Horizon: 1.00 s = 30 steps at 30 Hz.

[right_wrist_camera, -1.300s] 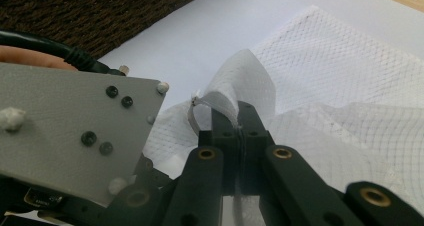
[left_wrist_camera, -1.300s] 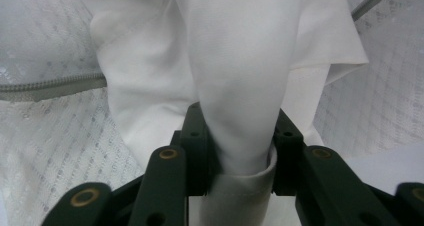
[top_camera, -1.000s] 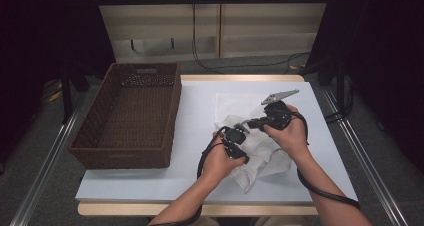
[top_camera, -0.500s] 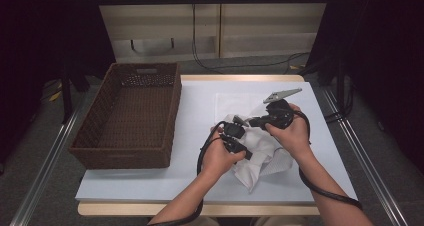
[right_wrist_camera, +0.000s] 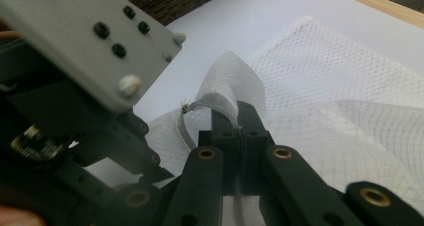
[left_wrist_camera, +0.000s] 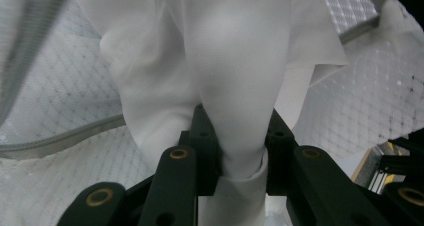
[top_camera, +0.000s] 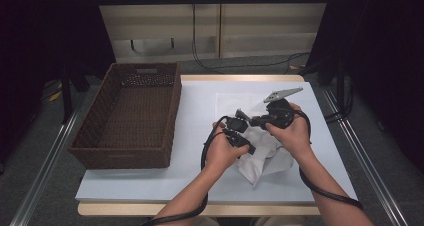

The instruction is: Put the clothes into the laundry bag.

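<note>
Two grippers pinch the white mesh bag: the left gripper bunches cloth, the right gripper clamps its edge at the left's two o'clock, likely to spread it.

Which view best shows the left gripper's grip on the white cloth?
The left gripper view: the white cloth is bunched between that gripper's black jaws, pressed from both sides. The high view shows the left gripper over the cloth, hand covering the contact. The right gripper view shows its body and grey plate, not the pinch.

Pale cabinet fronts behind the white-topped table — grey floor, trailing cables, darkness at both sides.
</note>
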{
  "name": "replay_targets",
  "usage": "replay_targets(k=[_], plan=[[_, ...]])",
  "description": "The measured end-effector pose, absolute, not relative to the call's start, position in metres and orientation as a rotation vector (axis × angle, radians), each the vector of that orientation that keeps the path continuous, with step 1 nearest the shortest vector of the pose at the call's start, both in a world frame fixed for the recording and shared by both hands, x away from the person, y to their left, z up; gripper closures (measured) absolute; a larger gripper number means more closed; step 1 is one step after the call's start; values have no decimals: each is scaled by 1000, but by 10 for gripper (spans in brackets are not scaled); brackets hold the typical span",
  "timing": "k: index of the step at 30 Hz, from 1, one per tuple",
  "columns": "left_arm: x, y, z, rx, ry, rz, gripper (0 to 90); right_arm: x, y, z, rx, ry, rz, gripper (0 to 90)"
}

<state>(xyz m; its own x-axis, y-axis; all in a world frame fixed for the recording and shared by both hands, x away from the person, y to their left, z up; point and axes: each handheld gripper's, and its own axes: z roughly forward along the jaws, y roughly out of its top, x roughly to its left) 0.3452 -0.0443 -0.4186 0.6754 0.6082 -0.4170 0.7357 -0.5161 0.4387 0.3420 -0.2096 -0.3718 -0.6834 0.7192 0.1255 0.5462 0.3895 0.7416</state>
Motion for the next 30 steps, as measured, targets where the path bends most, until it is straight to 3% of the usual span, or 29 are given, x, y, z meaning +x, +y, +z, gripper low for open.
replay_targets(k=[15, 30], plan=[[358, -23, -421, 2273, 1111, -263, 734, 341, -213, -369, 1120, 2424, 1174, 895], [360, -33, -416, 2249, 1091, -275, 733, 342, -208, -369, 1114, 2434, 1182, 895]])
